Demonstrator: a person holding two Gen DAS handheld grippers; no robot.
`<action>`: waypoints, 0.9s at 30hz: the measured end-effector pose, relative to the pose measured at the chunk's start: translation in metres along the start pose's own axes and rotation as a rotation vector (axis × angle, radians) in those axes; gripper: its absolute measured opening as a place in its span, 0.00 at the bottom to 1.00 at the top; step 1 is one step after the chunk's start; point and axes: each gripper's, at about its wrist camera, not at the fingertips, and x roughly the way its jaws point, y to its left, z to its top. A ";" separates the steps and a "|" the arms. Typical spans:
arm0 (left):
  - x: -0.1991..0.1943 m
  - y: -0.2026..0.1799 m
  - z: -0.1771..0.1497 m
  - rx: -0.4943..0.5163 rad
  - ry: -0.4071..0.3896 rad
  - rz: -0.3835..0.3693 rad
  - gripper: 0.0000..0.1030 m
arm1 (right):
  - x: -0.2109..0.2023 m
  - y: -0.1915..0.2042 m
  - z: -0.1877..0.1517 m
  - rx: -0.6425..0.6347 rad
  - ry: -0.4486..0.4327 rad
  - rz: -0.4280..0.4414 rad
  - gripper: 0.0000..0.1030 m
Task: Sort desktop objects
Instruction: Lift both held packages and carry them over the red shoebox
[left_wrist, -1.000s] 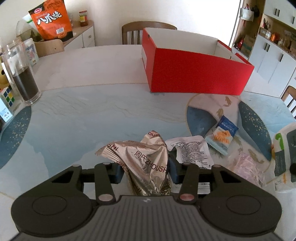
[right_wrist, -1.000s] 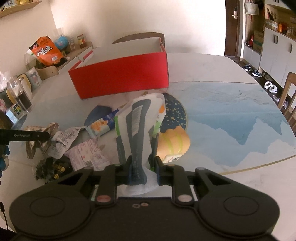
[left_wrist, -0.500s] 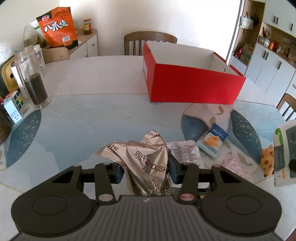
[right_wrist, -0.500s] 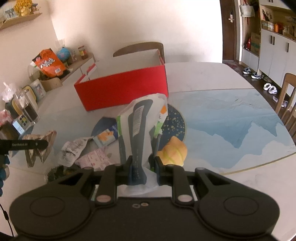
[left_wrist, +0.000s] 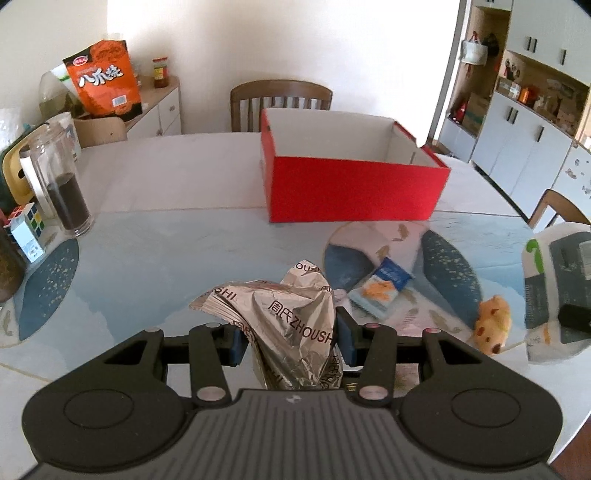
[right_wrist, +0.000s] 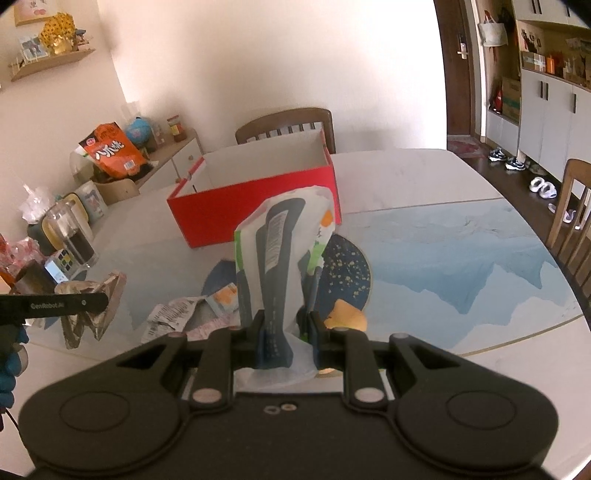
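Note:
My left gripper is shut on a crumpled silver foil snack bag, held above the table. My right gripper is shut on a white, grey and green packet, also lifted off the table. In the right wrist view the left gripper with the foil bag shows at the left edge. An open red box stands at the far side of the table, beyond both grippers. On the table lie a small blue snack packet, a yellow bun and white wrappers.
A glass jar with dark contents and a puzzle cube stand at the table's left. A wooden chair is behind the box, another chair at the right. An orange snack bag sits on a side cabinet.
Both grippers have risen with their bags still gripped; the table and the red box appear lower and farther away. The objects on the table have not moved.

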 end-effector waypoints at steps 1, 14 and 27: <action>-0.002 -0.002 0.001 0.003 -0.002 -0.002 0.45 | -0.002 0.001 0.001 -0.001 -0.002 0.001 0.20; -0.010 -0.024 0.032 0.066 -0.041 -0.027 0.45 | -0.010 0.009 0.024 -0.051 -0.028 -0.013 0.20; 0.028 -0.020 0.094 0.136 -0.063 -0.089 0.45 | 0.028 0.016 0.078 -0.014 -0.032 -0.008 0.20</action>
